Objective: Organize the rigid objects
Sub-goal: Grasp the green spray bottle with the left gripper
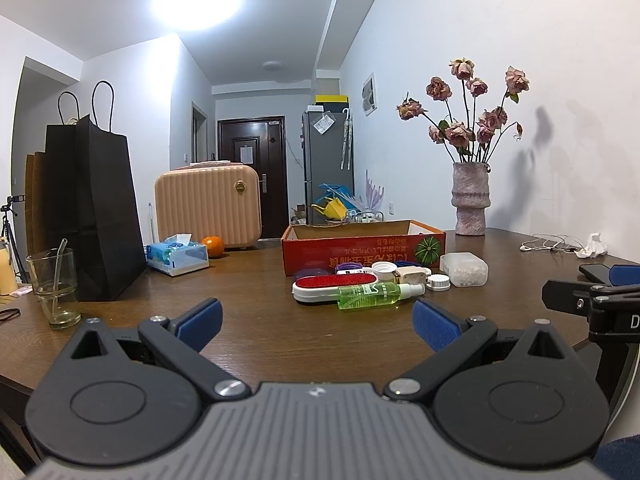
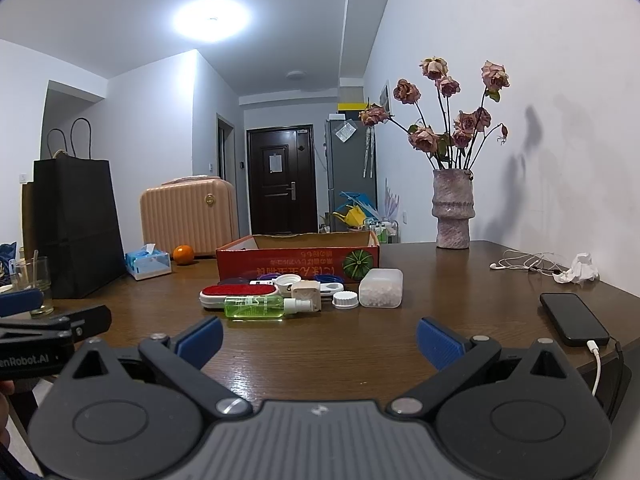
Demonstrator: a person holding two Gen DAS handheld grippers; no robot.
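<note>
A cluster of small rigid items lies on the brown table in front of an open red cardboard box (image 1: 362, 248) (image 2: 296, 262). It holds a green spray bottle (image 1: 378, 295) (image 2: 264, 306), a red-and-white lint brush (image 1: 334, 286) (image 2: 238, 294), a clear lidded container of white beads (image 1: 466, 269) (image 2: 380, 288), white caps and purple lids. My left gripper (image 1: 318, 322) is open and empty, short of the bottle. My right gripper (image 2: 320, 338) is open and empty, also short of the cluster.
A black paper bag (image 1: 94, 216), a glass with a straw (image 1: 54, 286), a tissue pack (image 1: 178, 256) and an orange (image 1: 213, 246) stand at the left. A vase of dried roses (image 2: 452, 208), earphones (image 2: 528, 264) and a charging phone (image 2: 574, 320) are at the right.
</note>
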